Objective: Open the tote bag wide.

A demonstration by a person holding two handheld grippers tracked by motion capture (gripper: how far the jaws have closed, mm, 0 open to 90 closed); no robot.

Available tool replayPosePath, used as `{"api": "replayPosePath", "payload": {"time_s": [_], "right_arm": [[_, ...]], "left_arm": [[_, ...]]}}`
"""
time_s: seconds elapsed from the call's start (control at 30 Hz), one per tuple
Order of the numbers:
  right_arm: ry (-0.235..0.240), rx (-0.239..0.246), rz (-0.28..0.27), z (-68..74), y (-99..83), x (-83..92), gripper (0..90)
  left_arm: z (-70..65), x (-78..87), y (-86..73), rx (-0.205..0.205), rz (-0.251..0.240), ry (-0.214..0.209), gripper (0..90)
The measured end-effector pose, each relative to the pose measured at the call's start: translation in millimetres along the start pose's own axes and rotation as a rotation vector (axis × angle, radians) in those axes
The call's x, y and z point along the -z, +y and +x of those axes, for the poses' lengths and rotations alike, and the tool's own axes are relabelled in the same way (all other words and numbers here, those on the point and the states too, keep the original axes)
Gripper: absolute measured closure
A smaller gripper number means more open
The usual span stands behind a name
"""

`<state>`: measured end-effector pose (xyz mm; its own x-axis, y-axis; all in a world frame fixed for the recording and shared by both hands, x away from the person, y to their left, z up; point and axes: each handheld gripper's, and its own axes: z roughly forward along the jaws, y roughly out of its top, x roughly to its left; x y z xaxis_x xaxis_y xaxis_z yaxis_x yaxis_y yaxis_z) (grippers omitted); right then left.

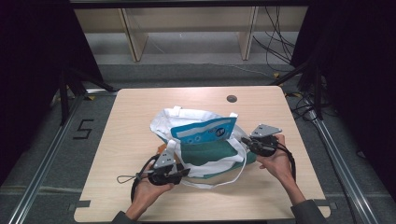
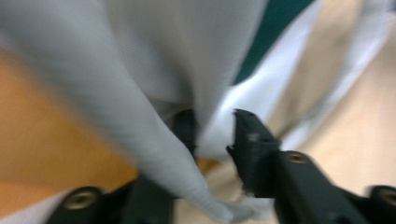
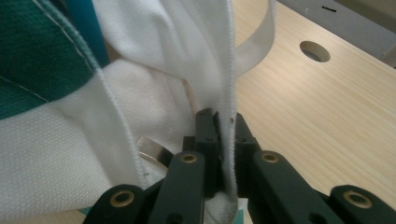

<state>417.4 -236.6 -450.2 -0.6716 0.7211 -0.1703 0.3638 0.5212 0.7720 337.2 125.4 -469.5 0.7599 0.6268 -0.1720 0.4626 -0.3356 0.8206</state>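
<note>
a white tote bag [image 1: 201, 140] lies slumped on the middle of the table [image 1: 126, 121], its mouth gaping toward the far edge. inside that mouth stands a blue and white packet [image 1: 205, 129], and dark green cloth [image 1: 210, 151] shows just below the packet, within the bag's white rim. an orange thing [image 1: 161, 149] peeks out at the bag's near left corner, touching it. a white strap [image 1: 236, 170] loops out from the bag's near right side onto the bare wood.

the left hand-held gripper [image 1: 180, 173] sits at the bag's near left corner. in the left gripper view its black jaws stand apart with a fold of the white fabric [image 2: 154, 130] hanging between them; the picture is blurred, but the fold seems to lie loose against one jaw and not pinched, so this gripper reads as open.

the right hand-held gripper [image 1: 246, 141] is at the bag's right edge, beside the packet. in the right gripper view its jaws are drawn together on the bag's stitched hem [image 3: 229, 116], which runs up from between the pads, clamped tight. a round hole [image 1: 231, 98] in the table lies beyond the bag, near the far edge.
</note>
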Motion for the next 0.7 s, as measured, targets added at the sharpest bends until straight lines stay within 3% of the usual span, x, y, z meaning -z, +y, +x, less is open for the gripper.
{"api": "replayPosePath", "payload": {"time_s": [0.07,0.2,0.3,0.37,0.43,0.5,0.57,0.7], "right_arm": [[0.012,-0.019,0.007,0.1,-0.5,1.8,86.4],[0.000,-0.001,-0.015,-1.7,-0.3,1.3,86.1],[0.001,-0.017,-0.013,-1.6,-0.3,3.9,85.7],[-0.001,-0.029,-0.016,-2.0,0.1,6.0,85.4],[-0.017,-0.012,-0.032,-3.0,0.9,8.5,85.2],[-0.018,-0.020,-0.036,-4.1,1.5,10.1,85.0],[-0.017,-0.018,-0.044,-5.1,2.4,10.4,84.8],[-0.016,-0.024,-0.042,-5.4,2.6,10.1,84.4]], "left_arm": [[-3.8,23.5,5.5,-0.009,-0.029,-0.006,64.5],[-5.3,66.8,21.7,0.001,-0.108,-0.019,64.4],[-1.4,84.7,36.4,-0.044,-0.157,0.023,67.4],[0.9,94.6,44.8,-0.033,-0.183,-0.007,67.5],[1.3,105.8,51.6,-0.056,-0.170,-0.013,64.7],[-0.1,114.7,54.4,-0.044,-0.134,-0.044,55.2],[-3.8,122.0,55.4,-0.049,-0.133,-0.019,47.9],[-10.9,125.7,59.6,-0.043,-0.105,-0.018,38.0]]}}
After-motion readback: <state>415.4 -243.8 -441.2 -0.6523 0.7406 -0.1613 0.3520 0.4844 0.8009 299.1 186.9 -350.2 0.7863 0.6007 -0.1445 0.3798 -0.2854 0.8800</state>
